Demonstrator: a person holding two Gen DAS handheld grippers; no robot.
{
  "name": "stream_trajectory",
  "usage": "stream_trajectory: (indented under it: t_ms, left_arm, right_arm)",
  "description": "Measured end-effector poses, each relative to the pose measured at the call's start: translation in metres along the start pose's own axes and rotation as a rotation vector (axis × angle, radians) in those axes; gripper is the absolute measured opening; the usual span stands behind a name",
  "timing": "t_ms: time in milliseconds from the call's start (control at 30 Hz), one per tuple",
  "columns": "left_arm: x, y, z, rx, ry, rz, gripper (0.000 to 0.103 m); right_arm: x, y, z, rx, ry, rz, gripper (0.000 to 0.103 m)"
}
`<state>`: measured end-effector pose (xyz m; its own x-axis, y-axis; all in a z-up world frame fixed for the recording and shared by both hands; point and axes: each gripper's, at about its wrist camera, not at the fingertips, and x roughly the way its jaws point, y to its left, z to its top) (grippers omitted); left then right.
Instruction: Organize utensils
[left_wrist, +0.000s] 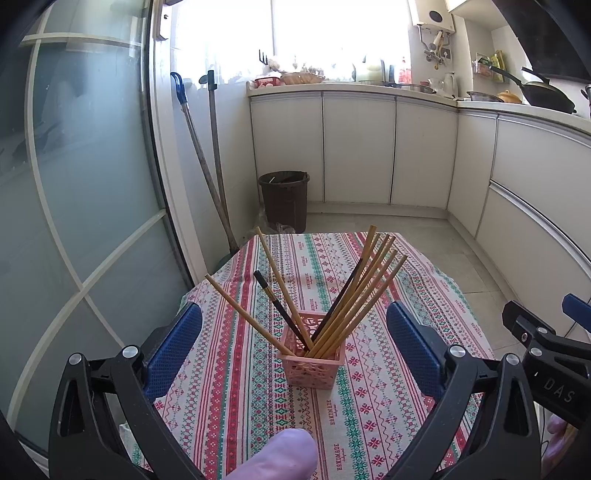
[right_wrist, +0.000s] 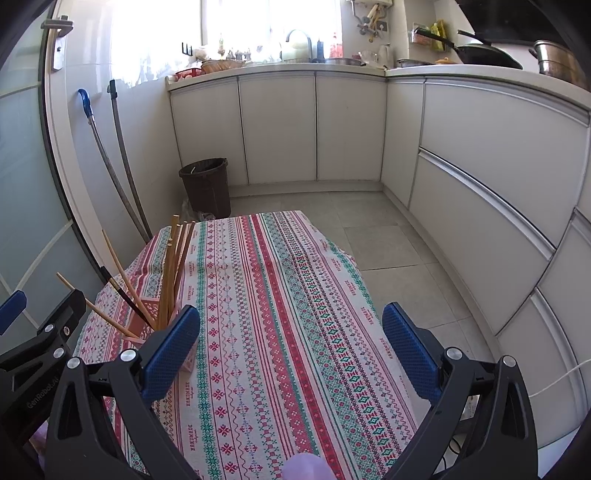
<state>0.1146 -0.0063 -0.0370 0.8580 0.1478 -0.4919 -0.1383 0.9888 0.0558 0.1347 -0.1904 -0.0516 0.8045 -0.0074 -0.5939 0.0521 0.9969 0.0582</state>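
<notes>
A small pink lattice basket stands on the patterned tablecloth. Several wooden chopsticks and two dark ones stand fanned out in it. My left gripper is open and empty, its blue pads on either side of the basket but nearer the camera. In the right wrist view the basket and chopsticks sit at the left, partly hidden behind the left pad. My right gripper is open and empty over bare cloth, to the right of the basket.
The table is small, with floor beyond its far and right edges. A dark bin and two mop handles stand by the far wall. White cabinets run along the back and right. A glass door is at the left.
</notes>
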Motion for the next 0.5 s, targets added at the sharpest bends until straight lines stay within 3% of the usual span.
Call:
stream_trajectory:
  t_ms: [500]
  left_arm:
    - [0.0015, -0.0014, -0.0024, 0.002, 0.003, 0.003, 0.096]
  right_arm:
    - [0.0006, -0.0002, -0.0004, -0.002, 0.002, 0.001, 0.096]
